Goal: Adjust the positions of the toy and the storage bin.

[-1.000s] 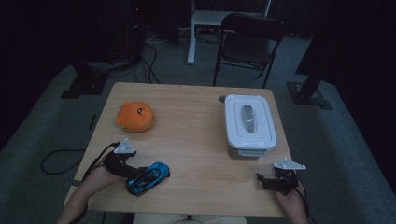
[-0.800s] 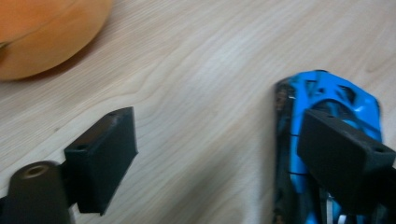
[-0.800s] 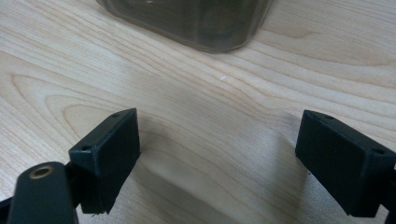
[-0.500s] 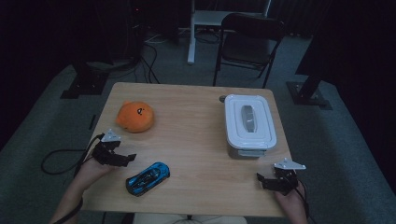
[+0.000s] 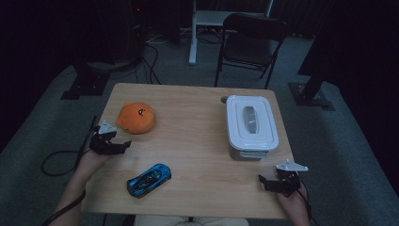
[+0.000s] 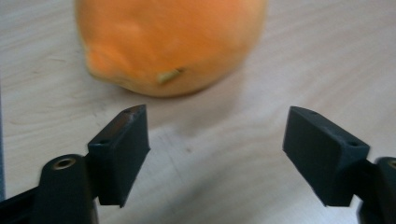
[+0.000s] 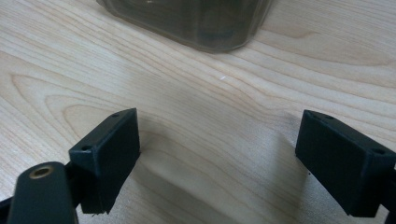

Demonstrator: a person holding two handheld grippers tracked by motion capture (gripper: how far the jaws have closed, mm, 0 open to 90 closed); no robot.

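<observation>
An orange plush toy lies at the table's left; in the left gripper view the plush toy sits just beyond the jaws. My left gripper hovers at the left table edge, open. Its jaws have just been closing a little, and only bare wood lies between them. A blue toy car rests near the front edge, apart from both grippers. My right gripper is open and empty at the front right corner. It points at the white lidded container.
The wooden table has bare wood across its middle. A black folding chair stands behind the far edge. Cables and stand feet lie on the floor to the left, and another stand base is at the right.
My left gripper has drawn away from the blue car and moved toward the orange plush toy. The car stays where it was. The right gripper has not moved.
</observation>
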